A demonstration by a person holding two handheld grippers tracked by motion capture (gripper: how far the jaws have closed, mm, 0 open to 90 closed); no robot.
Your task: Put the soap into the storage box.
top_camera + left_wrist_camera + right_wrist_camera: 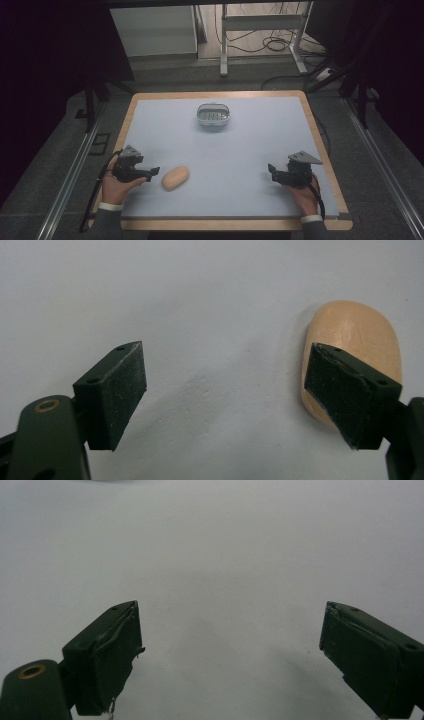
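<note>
Left claw (pixel 153 173) sits low at the lower left of the high view, jaws spread wide & holding nothing, tips aimed toward the tan soap bar (pixel 175 178) lying just beside them on the pale blue surface (pixel 250 150). Soap bar is an oval lump, lower centre-left of that frame, flat on the surface, not quite touching the claw as far as the high view tells. Left hand (pixel 116 189) wraps the claw body from below, grey three-cornered plate on top, cable trailing off toward the bottom left edge.

In the left gripper view the left claw (pixel 225 390) is released: two black pads far apart, bare surface between them. Soap bar (pixel 357 335) shows at the right of that frame, behind the right-hand pad, which overlaps its lower part; whether pad & soap touch I can't tell. Nothing between the jaws.

Right claw (pixel 271 170) rests at the lower right of the high view, well apart from the soap, tips pointing toward frame centre, right hand (pixel 302 192) behind it. In the right gripper view the right claw (pixel 230 650) is also released, pads wide, plain surface ahead.

Upper centre of the high view: a small white soap dish (pixel 213 116) w/ a slotted insert, oval, standing on the surface well apart from both claws & from the soap bar
</note>
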